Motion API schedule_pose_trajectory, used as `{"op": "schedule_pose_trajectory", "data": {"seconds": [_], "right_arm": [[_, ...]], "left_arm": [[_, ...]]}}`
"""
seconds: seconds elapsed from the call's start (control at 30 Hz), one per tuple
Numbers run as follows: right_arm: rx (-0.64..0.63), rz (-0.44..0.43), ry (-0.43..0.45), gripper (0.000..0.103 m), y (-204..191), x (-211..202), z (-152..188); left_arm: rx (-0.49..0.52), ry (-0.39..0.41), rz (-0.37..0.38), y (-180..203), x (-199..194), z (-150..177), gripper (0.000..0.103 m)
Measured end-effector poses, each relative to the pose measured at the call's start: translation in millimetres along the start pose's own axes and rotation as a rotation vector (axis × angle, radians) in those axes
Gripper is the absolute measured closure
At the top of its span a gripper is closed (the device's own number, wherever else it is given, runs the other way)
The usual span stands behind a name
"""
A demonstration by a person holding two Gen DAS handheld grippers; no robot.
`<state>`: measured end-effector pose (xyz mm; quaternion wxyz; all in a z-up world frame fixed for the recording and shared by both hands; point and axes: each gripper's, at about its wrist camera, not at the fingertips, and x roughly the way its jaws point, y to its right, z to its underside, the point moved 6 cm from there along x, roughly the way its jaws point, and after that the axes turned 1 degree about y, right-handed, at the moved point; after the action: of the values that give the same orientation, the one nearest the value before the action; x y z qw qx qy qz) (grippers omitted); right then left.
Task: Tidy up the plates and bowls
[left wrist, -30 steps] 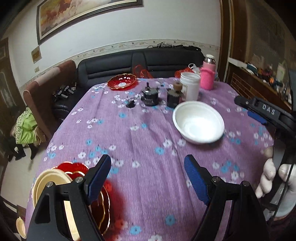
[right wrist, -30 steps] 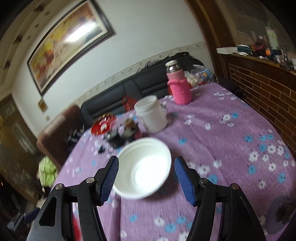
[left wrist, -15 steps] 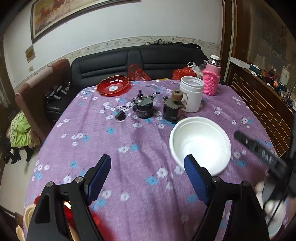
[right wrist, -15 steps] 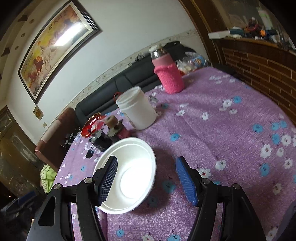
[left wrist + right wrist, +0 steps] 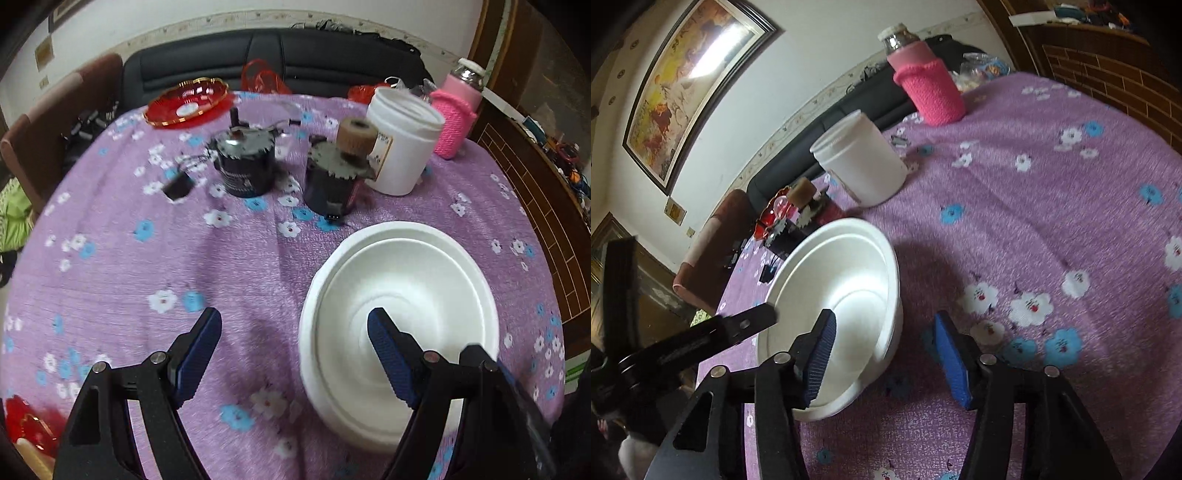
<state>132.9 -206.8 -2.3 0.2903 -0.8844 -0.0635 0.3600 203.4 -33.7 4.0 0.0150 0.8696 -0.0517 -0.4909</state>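
Note:
A white foam bowl [image 5: 402,295] stands on the purple flowered tablecloth [image 5: 184,258]. My left gripper [image 5: 293,332] is open; its right finger hangs over the bowl's inside, and its left finger is over bare cloth. My right gripper [image 5: 884,341] straddles the bowl's [image 5: 849,280] near rim with one finger inside and one outside. Its jaws are closing, and a gap still shows at the outer pad. A red gold-rimmed plate [image 5: 184,103] lies at the far left of the table. A stack of red and gold plates [image 5: 26,424] shows at the near left edge.
Behind the bowl stand two black motors [image 5: 245,166] [image 5: 336,177], a white jar [image 5: 402,140] and a bottle in a pink knitted sleeve [image 5: 456,114]. A black sofa [image 5: 277,55] runs behind the table. A brick wall [image 5: 1108,74] borders the right side.
My left gripper has left the stacked plates at the near left and come over the bowl. My right gripper has sunk onto the bowl's rim and its jaws have narrowed.

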Motion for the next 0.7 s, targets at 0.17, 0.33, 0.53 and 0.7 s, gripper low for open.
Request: {"op": "schedule_pose_trajectory", "data": {"seconds": [0.17, 0.33, 0.53, 0.7], "right_arm": [[0.007, 0.006, -0.012, 0.052, 3, 4, 2], [-0.001, 0.002, -0.024, 0.059, 2, 8, 4], [-0.008, -0.017, -0.042, 0.069, -1, 11, 7], [-0.018, -0.009, -0.045, 0.072, -3, 11, 9]], "left_arm": [[-0.012, -0.017, 0.001, 6, 16, -5, 0.023], [0.011, -0.027, -0.006, 13, 24, -5, 0.024], [0.077, -0.075, -0.002, 22, 26, 3, 0.078], [0.098, -0.057, -0.005, 25, 19, 8, 0.078]]}}
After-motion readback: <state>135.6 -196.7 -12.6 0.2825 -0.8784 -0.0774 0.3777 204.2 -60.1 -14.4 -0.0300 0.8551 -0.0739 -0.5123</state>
